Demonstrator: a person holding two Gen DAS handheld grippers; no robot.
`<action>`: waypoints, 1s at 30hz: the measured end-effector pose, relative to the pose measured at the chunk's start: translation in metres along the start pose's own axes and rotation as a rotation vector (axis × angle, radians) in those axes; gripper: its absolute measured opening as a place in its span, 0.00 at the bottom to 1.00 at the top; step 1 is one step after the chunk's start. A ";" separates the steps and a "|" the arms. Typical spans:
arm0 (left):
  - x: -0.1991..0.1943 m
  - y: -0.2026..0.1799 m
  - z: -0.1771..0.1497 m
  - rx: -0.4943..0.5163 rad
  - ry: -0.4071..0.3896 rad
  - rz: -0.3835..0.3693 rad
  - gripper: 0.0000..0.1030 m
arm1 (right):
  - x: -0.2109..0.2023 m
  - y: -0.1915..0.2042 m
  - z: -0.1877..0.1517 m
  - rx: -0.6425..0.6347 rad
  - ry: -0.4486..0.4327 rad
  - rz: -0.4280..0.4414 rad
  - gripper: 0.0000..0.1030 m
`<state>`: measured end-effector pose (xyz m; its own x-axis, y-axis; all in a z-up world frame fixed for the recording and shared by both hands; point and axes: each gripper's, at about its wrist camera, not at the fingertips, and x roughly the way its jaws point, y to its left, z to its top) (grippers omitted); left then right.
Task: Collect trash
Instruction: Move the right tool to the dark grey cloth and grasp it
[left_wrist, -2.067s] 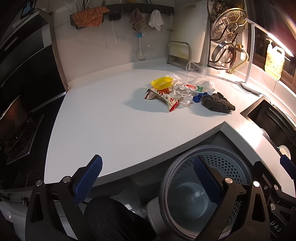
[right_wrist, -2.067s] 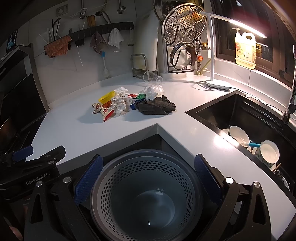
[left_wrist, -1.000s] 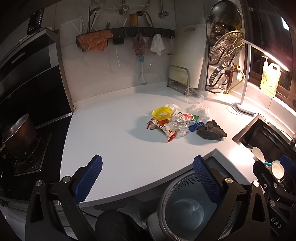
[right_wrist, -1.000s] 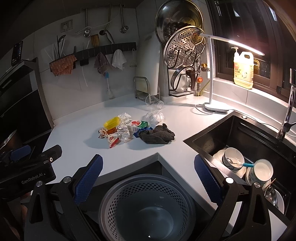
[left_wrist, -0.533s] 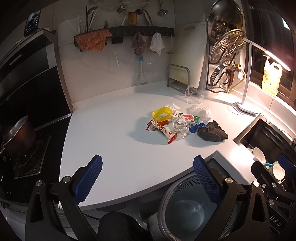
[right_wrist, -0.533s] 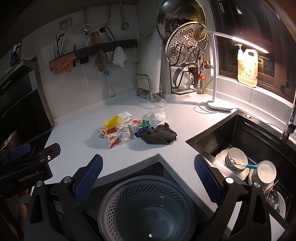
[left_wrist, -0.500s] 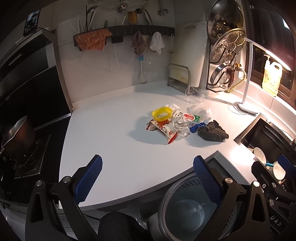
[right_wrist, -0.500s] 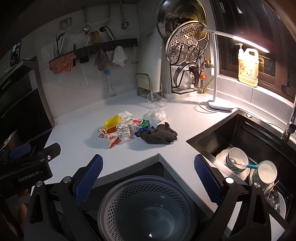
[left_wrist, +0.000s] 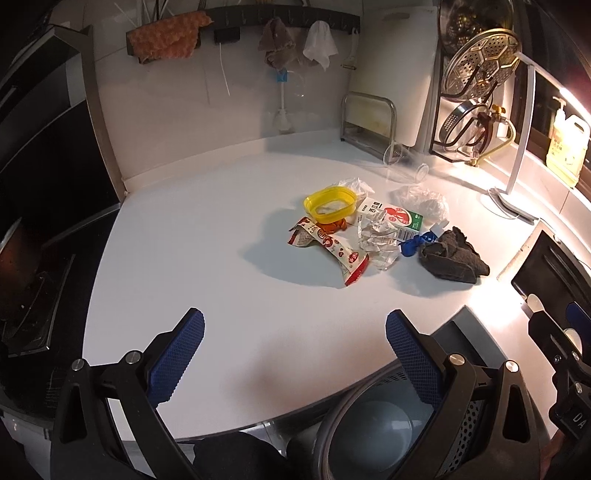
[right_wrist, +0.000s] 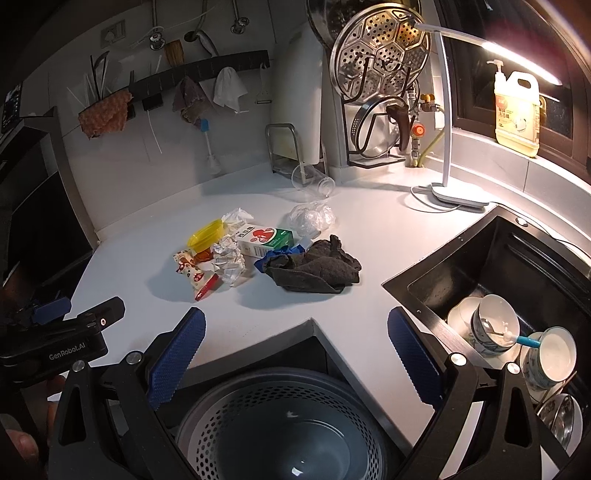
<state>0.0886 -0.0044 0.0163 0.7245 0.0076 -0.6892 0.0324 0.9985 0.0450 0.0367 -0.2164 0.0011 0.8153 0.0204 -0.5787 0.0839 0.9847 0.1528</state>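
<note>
Hovering spread and empty, both grippers (left_wrist: 294, 350) (right_wrist: 295, 349) faced the trash pile (left_wrist: 347, 232) ahead; a grab there risked catching the dark cloth (right_wrist: 314, 267) touching it.

Bare counter (left_wrist: 192, 236) near and left of the trash pile (left_wrist: 354, 236), dark cloth (left_wrist: 452, 258) crowding its right, sink (right_wrist: 498, 280) beyond, glass (right_wrist: 314, 182) and rack (right_wrist: 284, 151) far.

Left gripper (left_wrist: 294, 354) and right gripper (right_wrist: 295, 354) are both held level, jaws spread wide, nothing gripped.
</note>
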 end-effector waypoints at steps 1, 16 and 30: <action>0.008 0.000 0.001 -0.002 0.008 0.004 0.94 | 0.008 -0.002 0.001 0.000 0.015 -0.002 0.92; 0.081 0.002 0.023 -0.021 0.060 0.034 0.94 | 0.117 -0.018 0.029 -0.044 0.159 0.006 0.92; 0.096 0.004 0.028 -0.034 0.073 0.040 0.94 | 0.169 -0.005 0.043 -0.122 0.232 -0.035 0.91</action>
<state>0.1777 -0.0016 -0.0296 0.6725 0.0502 -0.7384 -0.0198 0.9986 0.0499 0.1988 -0.2258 -0.0631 0.6589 0.0108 -0.7522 0.0288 0.9988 0.0395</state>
